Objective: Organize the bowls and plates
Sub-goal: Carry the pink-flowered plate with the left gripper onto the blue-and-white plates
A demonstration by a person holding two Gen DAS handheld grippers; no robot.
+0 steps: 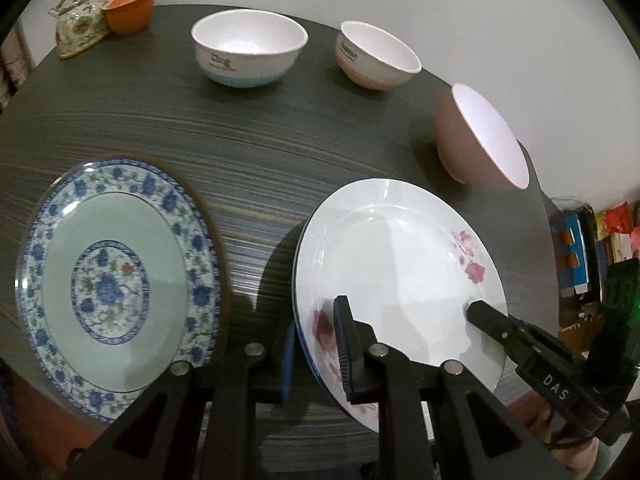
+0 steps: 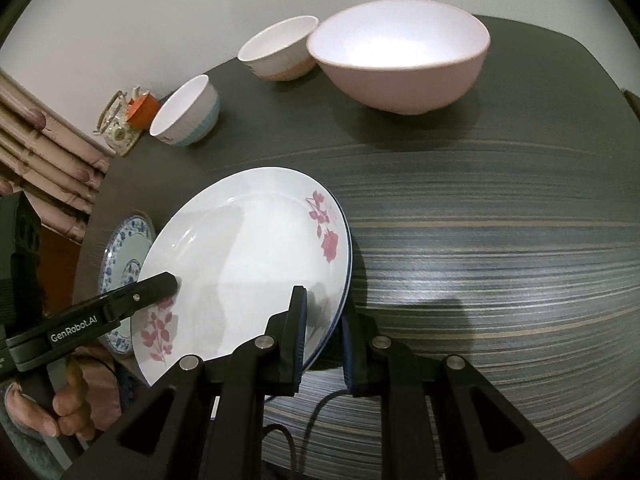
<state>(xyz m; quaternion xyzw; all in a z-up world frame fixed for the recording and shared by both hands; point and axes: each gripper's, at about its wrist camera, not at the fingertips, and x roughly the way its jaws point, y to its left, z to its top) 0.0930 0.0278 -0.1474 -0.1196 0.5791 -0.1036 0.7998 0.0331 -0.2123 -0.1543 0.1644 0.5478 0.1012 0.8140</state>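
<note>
While clamped between both | white plate (image 1: 400, 256) (pink roses) | left hand-held gripper (image 1: 316, 344), right hand-held gripper (image 2: 324, 344) grasp opposite rims

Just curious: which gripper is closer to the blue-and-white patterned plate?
Left. The left gripper clamps the white rose-printed plate on the rim beside the blue-and-white patterned plate; the right gripper clamps the opposite rim.

Dark wood-grain table (image 1: 304, 168) with dishes set out on it

At its far edge stand a blue-banded bowl (image 1: 249, 49), a peach-banded bowl (image 1: 376, 56) and a large pink bowl (image 2: 400, 56); a floral teapot (image 1: 82, 20) and an orange cup (image 1: 130, 10) sit in the corner; a blue-patterned plate (image 1: 116, 284) lies at the near edge, beside a white rose plate (image 1: 396, 276)
</note>
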